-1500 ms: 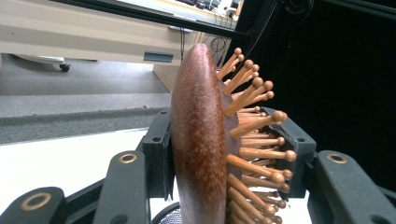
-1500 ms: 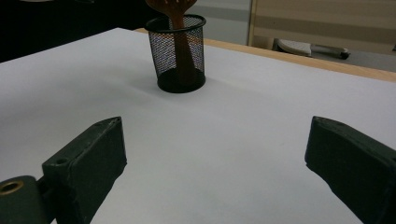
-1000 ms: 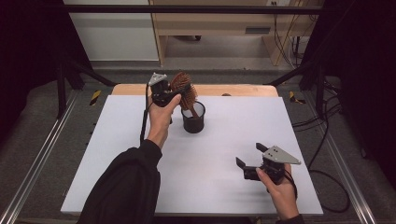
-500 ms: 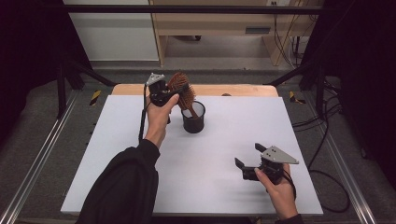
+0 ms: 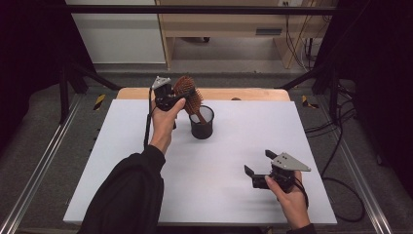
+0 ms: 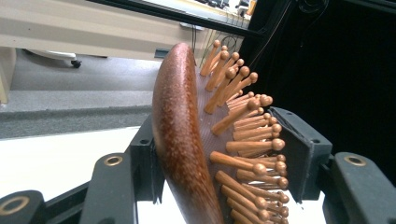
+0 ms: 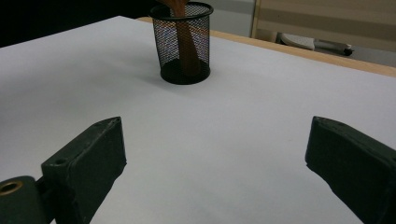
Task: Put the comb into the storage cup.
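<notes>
A brown wooden hairbrush (image 5: 187, 92) stands with its handle (image 7: 184, 44) down in a black mesh cup (image 5: 201, 123) at the back of the white table (image 5: 219, 195). My left gripper (image 5: 181, 95) is raised beside the cup, its jaws around the brush head (image 6: 180, 140). One pad lies on the wooden back, and the bristle tips reach the other pad. These jaws have just been opening, with the brush still between them. My right gripper (image 5: 258, 162) rests low at the front right, open and with nothing in it (image 7: 217, 140), pointing toward the cup (image 7: 182, 46).
A wooden strip (image 5: 253, 94) runs along the table's far edge. Metal rails (image 5: 44, 161) flank the table on both sides, and cables (image 5: 341, 146) lie on the floor to the right. A pale cabinet (image 5: 219, 19) stands beyond the table.
The brush head and left gripper have shifted very slightly. The right gripper has stayed where it was.
</notes>
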Demonstrator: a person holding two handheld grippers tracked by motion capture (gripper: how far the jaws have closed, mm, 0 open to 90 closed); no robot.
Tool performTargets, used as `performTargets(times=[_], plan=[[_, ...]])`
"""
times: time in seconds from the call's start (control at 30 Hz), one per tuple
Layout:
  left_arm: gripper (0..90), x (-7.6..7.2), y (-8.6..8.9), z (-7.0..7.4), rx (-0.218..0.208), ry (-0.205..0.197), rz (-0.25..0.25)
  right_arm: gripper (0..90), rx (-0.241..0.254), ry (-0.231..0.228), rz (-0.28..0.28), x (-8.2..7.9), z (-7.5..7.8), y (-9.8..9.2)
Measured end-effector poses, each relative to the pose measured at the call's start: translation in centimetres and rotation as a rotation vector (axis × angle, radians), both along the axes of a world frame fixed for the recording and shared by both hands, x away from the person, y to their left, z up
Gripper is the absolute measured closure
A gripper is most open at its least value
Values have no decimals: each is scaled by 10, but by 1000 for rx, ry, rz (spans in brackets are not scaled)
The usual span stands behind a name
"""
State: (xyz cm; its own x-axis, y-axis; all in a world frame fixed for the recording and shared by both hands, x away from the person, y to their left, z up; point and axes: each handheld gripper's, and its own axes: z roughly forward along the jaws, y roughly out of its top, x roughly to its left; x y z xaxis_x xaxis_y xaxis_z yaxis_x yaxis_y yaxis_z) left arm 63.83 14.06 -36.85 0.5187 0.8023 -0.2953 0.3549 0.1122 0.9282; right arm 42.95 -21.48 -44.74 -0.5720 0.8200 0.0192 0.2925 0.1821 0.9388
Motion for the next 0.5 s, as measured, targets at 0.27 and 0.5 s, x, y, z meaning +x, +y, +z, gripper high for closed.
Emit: performTargets(times=[0.27,0.5], plan=[[409,1,0,-1,-2,-6,2,54,-5,3,4,0,0,1],[393,2,2,-1,14,8,13,53,-4,4,5,0,0,1]])
